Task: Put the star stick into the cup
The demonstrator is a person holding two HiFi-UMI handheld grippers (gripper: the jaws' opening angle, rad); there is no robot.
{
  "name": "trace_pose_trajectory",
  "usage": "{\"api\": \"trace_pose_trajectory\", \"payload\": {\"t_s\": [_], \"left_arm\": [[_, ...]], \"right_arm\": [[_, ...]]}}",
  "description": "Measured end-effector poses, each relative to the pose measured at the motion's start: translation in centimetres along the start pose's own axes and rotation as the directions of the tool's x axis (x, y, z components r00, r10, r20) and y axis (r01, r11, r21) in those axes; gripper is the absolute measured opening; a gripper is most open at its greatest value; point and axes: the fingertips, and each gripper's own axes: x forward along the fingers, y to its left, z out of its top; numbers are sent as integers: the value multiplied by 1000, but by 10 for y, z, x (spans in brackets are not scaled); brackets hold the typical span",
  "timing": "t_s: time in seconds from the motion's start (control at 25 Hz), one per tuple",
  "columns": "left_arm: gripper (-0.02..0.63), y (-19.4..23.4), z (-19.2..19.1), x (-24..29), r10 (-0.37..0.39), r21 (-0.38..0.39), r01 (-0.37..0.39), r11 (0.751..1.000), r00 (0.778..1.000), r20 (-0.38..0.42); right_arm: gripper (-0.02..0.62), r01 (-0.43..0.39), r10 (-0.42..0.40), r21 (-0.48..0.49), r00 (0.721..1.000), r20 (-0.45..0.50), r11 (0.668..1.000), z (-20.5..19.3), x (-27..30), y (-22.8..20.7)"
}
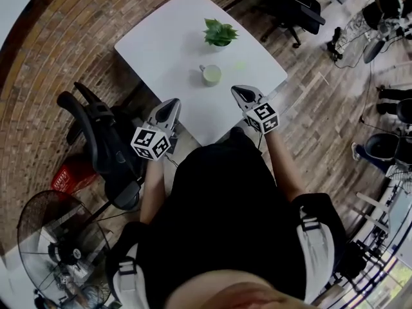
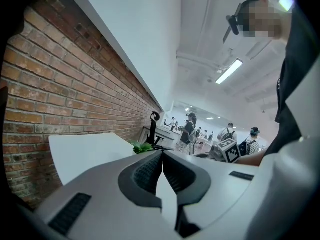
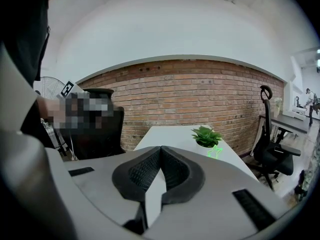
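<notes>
A pale green cup (image 1: pixel 211 74) stands near the middle of the white table (image 1: pixel 161 50). The translucent green star stick (image 1: pixel 238 65) lies on the table to the cup's right; its star tip (image 3: pixel 215 152) shows beside the plant in the right gripper view. My left gripper (image 1: pixel 172 103) hovers at the table's near edge, left of the cup, jaws together and empty. My right gripper (image 1: pixel 239 92) hangs over the near edge, a little in front of the stick, jaws together with nothing between them. The cup is hidden in both gripper views.
A small potted plant (image 1: pixel 219 32) stands behind the cup. A black office chair (image 1: pixel 103 140) and a fan (image 1: pixel 58 250) are at my left, another chair (image 1: pixel 296 8) beyond the table. A brick wall (image 3: pixel 175 99) lies behind the table.
</notes>
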Motion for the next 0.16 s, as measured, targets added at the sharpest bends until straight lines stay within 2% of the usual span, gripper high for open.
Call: {"api": "trace_pose_trajectory", "payload": {"t_s": [0.16], "left_arm": [[21, 1, 2, 9, -8, 7, 8, 1000, 1000, -2]], "right_arm": [[-5, 4, -4, 9, 1000, 1, 1000, -2, 0, -5]]}}
